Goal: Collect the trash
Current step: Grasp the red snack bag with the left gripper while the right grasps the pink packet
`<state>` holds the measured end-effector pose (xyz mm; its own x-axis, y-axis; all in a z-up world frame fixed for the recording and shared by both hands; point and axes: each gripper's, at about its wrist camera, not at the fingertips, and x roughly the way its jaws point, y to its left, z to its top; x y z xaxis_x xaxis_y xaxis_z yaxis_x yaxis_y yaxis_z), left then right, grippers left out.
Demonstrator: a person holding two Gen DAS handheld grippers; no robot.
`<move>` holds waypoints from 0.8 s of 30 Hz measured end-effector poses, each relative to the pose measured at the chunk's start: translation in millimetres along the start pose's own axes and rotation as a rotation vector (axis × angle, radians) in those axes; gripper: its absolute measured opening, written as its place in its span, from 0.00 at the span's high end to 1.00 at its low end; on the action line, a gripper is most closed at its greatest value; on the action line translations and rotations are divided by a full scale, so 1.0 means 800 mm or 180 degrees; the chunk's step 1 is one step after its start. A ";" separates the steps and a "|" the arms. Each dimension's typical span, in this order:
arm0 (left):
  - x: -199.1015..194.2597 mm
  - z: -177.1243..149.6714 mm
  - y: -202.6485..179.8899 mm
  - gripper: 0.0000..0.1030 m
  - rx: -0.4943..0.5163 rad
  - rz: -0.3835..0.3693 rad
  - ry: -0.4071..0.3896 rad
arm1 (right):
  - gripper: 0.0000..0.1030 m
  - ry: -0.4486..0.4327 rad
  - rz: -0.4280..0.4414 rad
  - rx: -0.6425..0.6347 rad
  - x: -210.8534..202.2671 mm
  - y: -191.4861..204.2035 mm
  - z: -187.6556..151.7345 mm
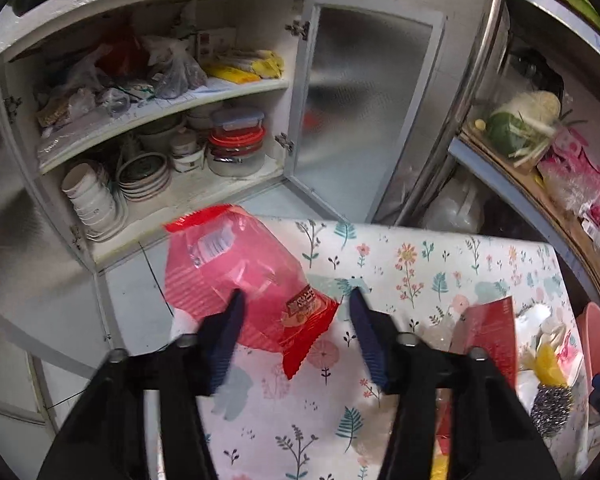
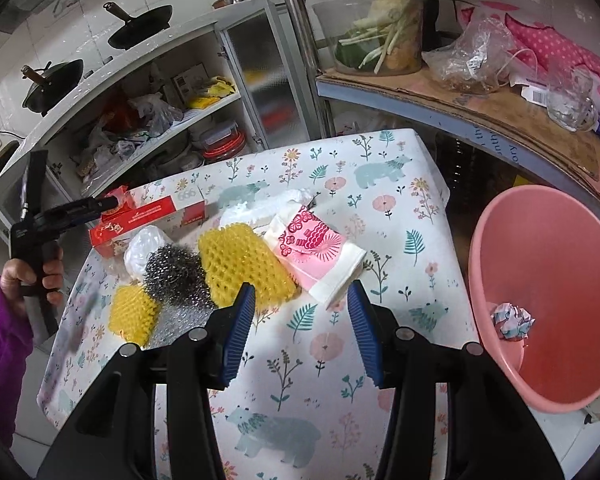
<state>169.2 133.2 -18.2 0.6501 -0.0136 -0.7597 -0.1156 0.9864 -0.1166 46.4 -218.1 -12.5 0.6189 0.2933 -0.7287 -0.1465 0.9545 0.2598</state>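
While the left gripper [image 1: 296,300] hovered at the table's [image 2: 380,248] far left corner, its jaws stood part-spread around a red wrapper [image 1: 236,276]. One finger overlapped the wrapper, but whether either pad pressed it could not be told. The wrapper overhung the table edge, above the floor. The right gripper [image 2: 302,300] waited over the table's middle, jaws spread and empty. Near it lay yellow foam nets [image 2: 244,268], a steel scourer [image 2: 176,276], white wads [image 2: 260,210], a pink packet [image 2: 316,256] and a red box [image 2: 140,220]. A pink bin [image 2: 548,280] stood off the table's right edge, holding one crumpled paper [image 2: 512,320]. The slippery wrapper might slide from a weak pinch and drop to the floor, since little of it rested on the table.
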 end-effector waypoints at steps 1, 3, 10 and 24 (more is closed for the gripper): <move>0.005 -0.002 0.001 0.74 -0.0007 -0.0047 0.0037 | 0.53 0.0016 0.0002 0.0004 0.002 -0.001 0.000; 0.010 -0.004 0.003 0.90 -0.0033 -0.0104 0.0069 | 0.53 0.0036 0.0000 0.0006 0.005 -0.002 -0.001; -0.006 -0.014 0.001 1.00 -0.0040 -0.0149 -0.0004 | 0.53 0.0106 0.0050 0.0055 0.014 -0.007 -0.004; -0.086 -0.017 -0.028 1.00 0.0180 -0.0410 -0.0305 | 0.53 0.0254 0.0054 0.0257 0.057 -0.036 0.025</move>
<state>116.8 109.6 28.3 0.7257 -0.1276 -0.6761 0.0140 0.9852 -0.1709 94.3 -232.9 -40.7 0.5530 0.3157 -0.7710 -0.0916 0.9429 0.3203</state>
